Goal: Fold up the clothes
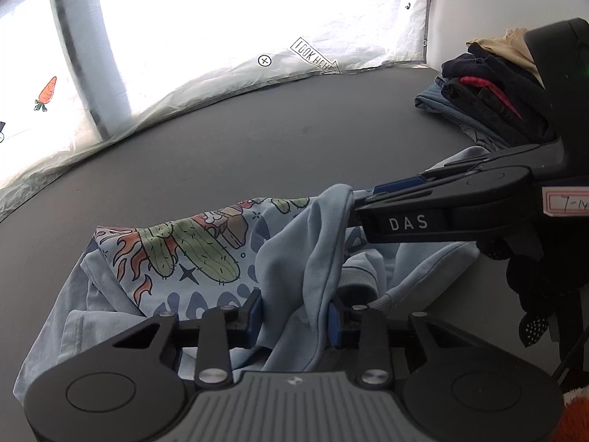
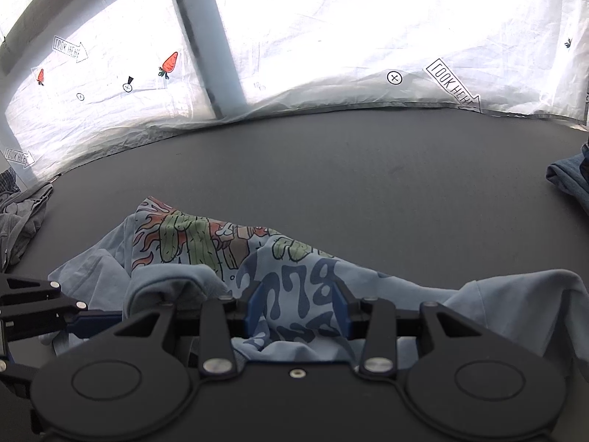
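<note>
Two grippers were bunching up the light blue cactus-print cotton T-shirt (image 1: 191,258) on the grey tabletop (image 1: 221,154): left gripper (image 1: 294,316) and right gripper (image 2: 296,313) both pinching folds. Folded dark clothes stack (image 1: 489,88) sat nearby, far right.

Table (image 2: 331,154): dark grey, matte, flat top; bare across the middle and far part.

On it:
- Shirt (image 2: 294,287): light blue, crumpled, at the near edge; cactus-and-flame print and dark blue lettering face up, with folds of cloth raised off the surface.
- Stack (image 1: 493,99): folded clothes at the far right corner; blue denim at the bottom, dark pieces and a red one above, a tan piece on top.
- Grey garment (image 2: 22,217): loose heap at the left edge, with a checked cloth just behind it.
- Sheet (image 2: 331,84): white, printed with carrots, crossed circles and arrows; hangs behind the table, its hem lying along the table's far edge.
</note>
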